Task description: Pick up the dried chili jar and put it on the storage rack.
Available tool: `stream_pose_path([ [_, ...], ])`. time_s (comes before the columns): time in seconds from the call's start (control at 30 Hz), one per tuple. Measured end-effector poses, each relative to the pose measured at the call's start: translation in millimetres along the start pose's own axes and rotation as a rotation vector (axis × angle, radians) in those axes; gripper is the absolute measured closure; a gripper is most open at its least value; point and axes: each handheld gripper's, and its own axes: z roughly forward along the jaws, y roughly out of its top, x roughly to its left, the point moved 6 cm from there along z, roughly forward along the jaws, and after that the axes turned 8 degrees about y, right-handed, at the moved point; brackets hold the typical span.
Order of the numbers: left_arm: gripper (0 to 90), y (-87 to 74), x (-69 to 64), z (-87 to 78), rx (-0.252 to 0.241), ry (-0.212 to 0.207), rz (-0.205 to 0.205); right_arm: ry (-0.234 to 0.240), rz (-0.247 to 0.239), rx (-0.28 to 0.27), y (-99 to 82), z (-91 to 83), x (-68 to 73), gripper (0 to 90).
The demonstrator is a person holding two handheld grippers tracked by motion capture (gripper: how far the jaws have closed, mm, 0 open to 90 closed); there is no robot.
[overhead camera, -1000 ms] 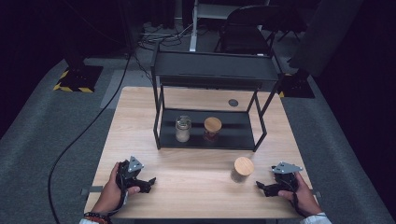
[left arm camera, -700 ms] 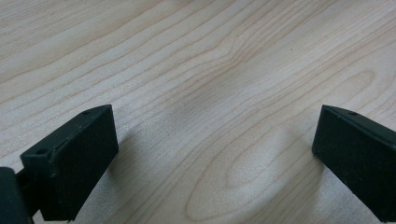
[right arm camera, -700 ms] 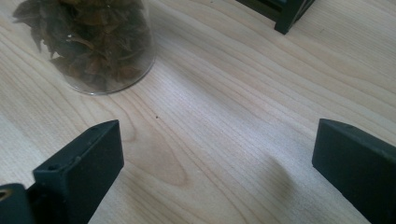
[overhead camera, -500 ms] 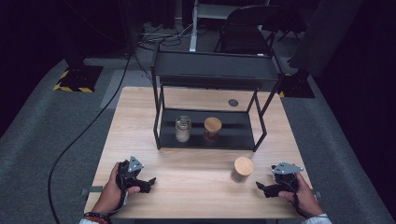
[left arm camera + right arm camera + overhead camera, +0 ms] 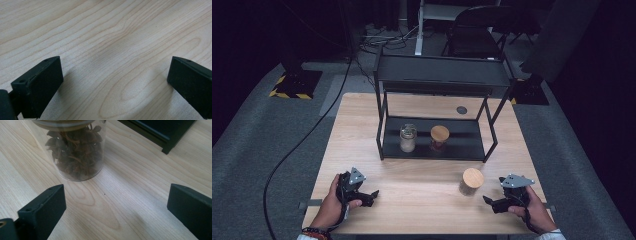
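Nothing is grasped yet: the left gripper and right gripper rest released at the lower corners of the table, and the next move is probably reaching the right one for the jar at lower right of centre.

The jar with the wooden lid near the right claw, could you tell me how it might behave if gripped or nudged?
The jar looks like clear glass, so probably rigid, smooth and somewhat slippery between the open right claw. Its dried, leafy-looking contents suggest it is light for its size. Standing upright on the table, it would likely slide when pushed low, and might tip if pushed near the lid.
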Motion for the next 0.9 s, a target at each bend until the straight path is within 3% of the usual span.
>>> stream_pose_path([
  [0.5,0.0,0.0,0.0,0.0,0.000,0.000,0.000,0.002,-0.008,0.003,5.7,4.1,7.1,2.1],
  [0.9,0.0,0.0,0.0,0.0,0.000,0.000,0.000,0.031,-0.013,-0.010,14.7,6.4,15.6,2.2],
])
